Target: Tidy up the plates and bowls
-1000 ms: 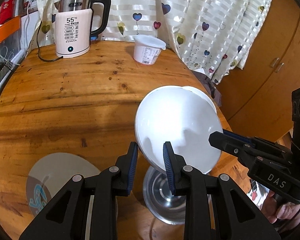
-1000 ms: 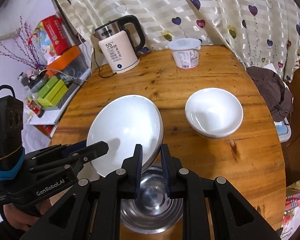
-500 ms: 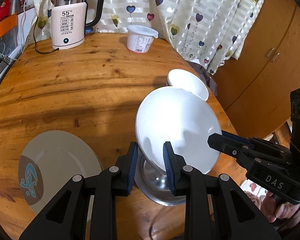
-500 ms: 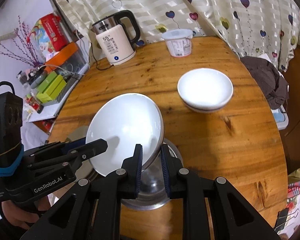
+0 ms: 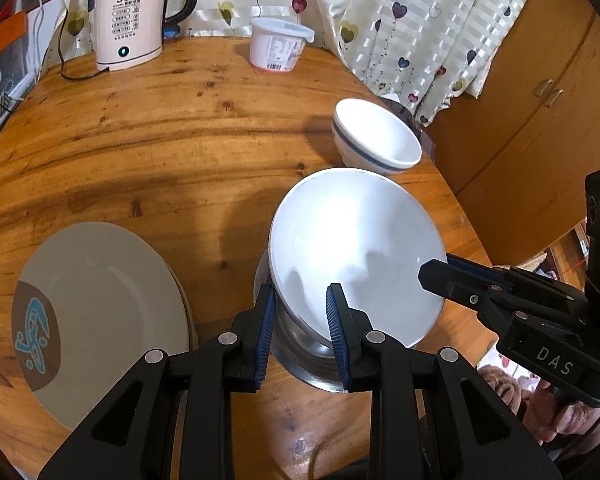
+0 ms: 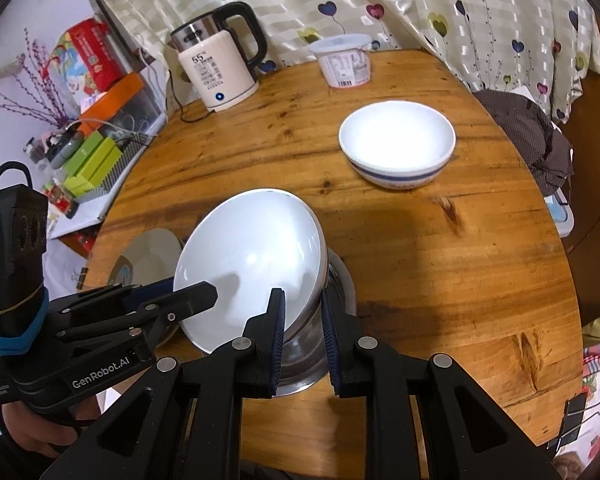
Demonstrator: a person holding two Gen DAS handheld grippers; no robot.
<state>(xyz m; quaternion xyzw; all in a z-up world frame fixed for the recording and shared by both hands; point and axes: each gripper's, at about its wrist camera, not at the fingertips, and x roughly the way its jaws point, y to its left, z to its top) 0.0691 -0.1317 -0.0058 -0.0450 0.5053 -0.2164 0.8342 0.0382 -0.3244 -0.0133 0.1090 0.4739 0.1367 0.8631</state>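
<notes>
A plain white bowl (image 5: 352, 240) (image 6: 256, 256) hangs tilted over a steel bowl (image 5: 304, 356) (image 6: 340, 276) near the table's front edge. My left gripper (image 5: 300, 304) (image 6: 204, 292) is shut on the white bowl's left rim. On the opposite rim my right gripper (image 6: 302, 304) (image 5: 432, 276) is shut as well. The white bowl's low edge dips into the steel bowl; whether they touch is hidden. A white bowl with a blue band (image 5: 376, 136) (image 6: 396, 144) stands further back right. A grey plate with a blue figure (image 5: 100, 312) (image 6: 152, 248) lies left of the steel bowl.
On the round wooden table (image 5: 160, 140) (image 6: 440, 260) an electric kettle (image 5: 128, 20) (image 6: 216, 68) and a lidded plastic tub (image 5: 278, 44) (image 6: 344, 60) stand at the back by the curtain. A wooden cabinet (image 5: 540, 100) is off to the right; boxes (image 6: 92, 160) crowd a shelf at the left.
Both grippers have come down with the white bowl, which now sits lower over the steel bowl. More of the grey plate and the blue-banded bowl have come into view.
</notes>
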